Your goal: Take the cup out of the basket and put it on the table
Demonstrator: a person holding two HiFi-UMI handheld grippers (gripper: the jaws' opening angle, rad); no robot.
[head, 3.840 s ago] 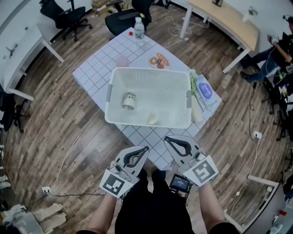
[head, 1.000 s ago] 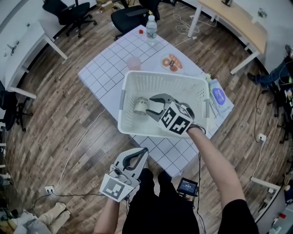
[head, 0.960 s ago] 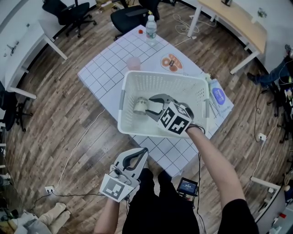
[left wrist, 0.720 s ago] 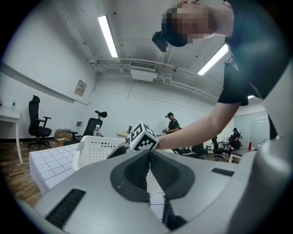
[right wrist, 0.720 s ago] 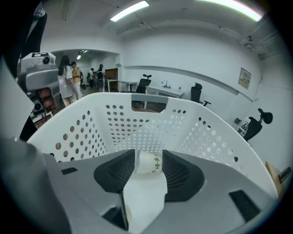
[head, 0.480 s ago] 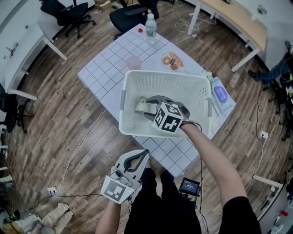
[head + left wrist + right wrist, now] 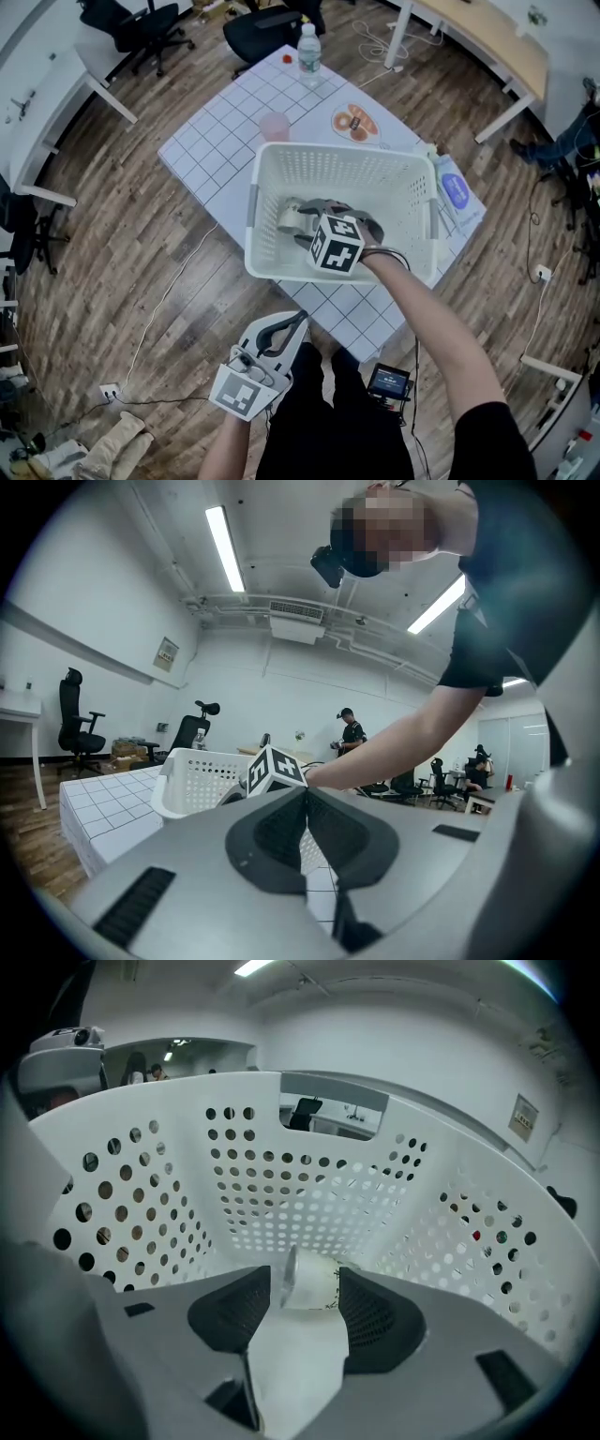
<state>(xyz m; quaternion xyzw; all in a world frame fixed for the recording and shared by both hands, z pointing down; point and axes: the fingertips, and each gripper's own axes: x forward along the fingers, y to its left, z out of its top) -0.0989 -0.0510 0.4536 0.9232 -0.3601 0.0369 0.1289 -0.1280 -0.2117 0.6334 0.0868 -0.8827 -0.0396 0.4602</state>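
A pale cup (image 7: 287,217) lies on its side in the left part of the white perforated basket (image 7: 342,150). My right gripper (image 7: 298,222) reaches down into the basket, and its jaws have just been opening. They now stand wide on either side of the cup (image 7: 314,1288), open, close to it but not pressing. In the right gripper view the right gripper (image 7: 307,1277) frames the cup against the basket wall (image 7: 309,1185). My left gripper (image 7: 298,320) hangs below the table's near edge, shut and empty. In the left gripper view the left gripper (image 7: 306,794) points level toward the basket (image 7: 202,775).
The basket stands on a table with a white checked cloth (image 7: 216,141). Behind it are a pink cup (image 7: 275,126), a water bottle (image 7: 308,49) and a plate of food (image 7: 354,122). A blue packet (image 7: 454,190) lies at the basket's right. Office chairs and desks ring the table.
My right gripper has sunk lower into the basket and shifted slightly left, so its jaws now bracket the cup. The left gripper has stayed where it was.
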